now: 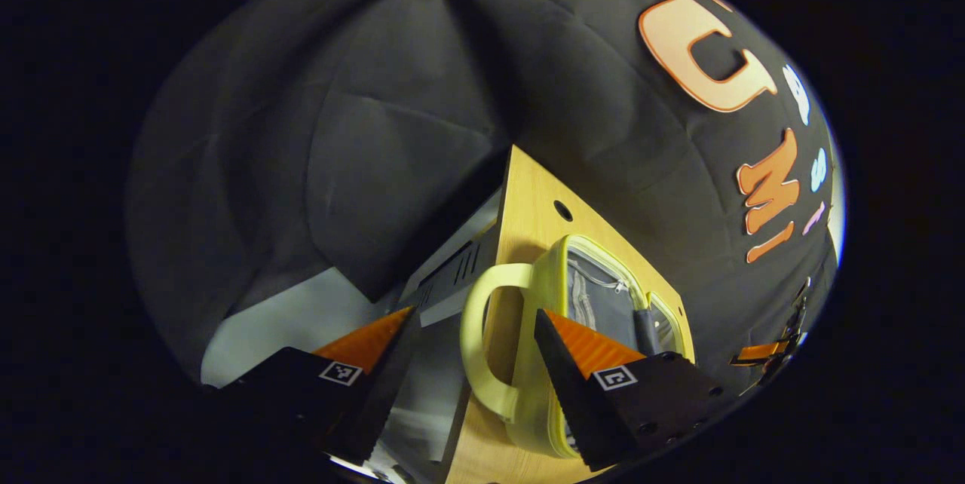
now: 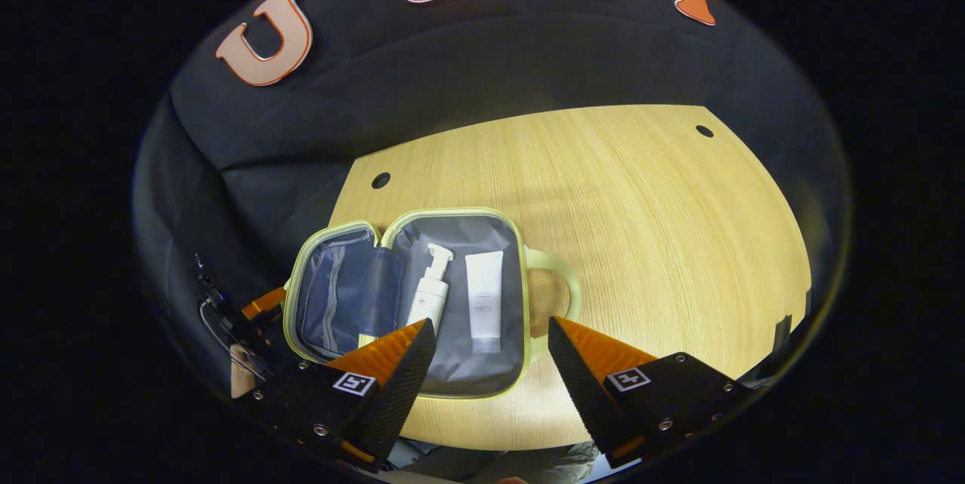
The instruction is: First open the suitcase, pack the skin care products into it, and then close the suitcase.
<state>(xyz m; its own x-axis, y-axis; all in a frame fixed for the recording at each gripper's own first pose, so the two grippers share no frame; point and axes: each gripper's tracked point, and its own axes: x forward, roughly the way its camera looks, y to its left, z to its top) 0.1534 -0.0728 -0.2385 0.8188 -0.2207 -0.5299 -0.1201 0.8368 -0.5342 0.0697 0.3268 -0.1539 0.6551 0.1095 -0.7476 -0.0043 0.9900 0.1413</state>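
a pale wooden table [image 2: 641, 205] with small round holes is filling the booth, black cloth hanging behind it. just ahead of the right gripper [image 2: 490, 352], fingers spread wide and holding nothing, the yellow-green suitcase [image 2: 520, 243] is lying open and flat, a pump bottle [image 2: 430, 292] and a white tube [image 2: 484, 301] lying side by side inside. bare tabletop is stretching off to its right. the left gripper [image 1: 475, 341], also spread wide and empty, is hovering over the table's edge, the suitcase handle [image 1: 482, 333] sitting between its fingers, untouched.

Black tongs [image 2: 490, 333], square markers, screws
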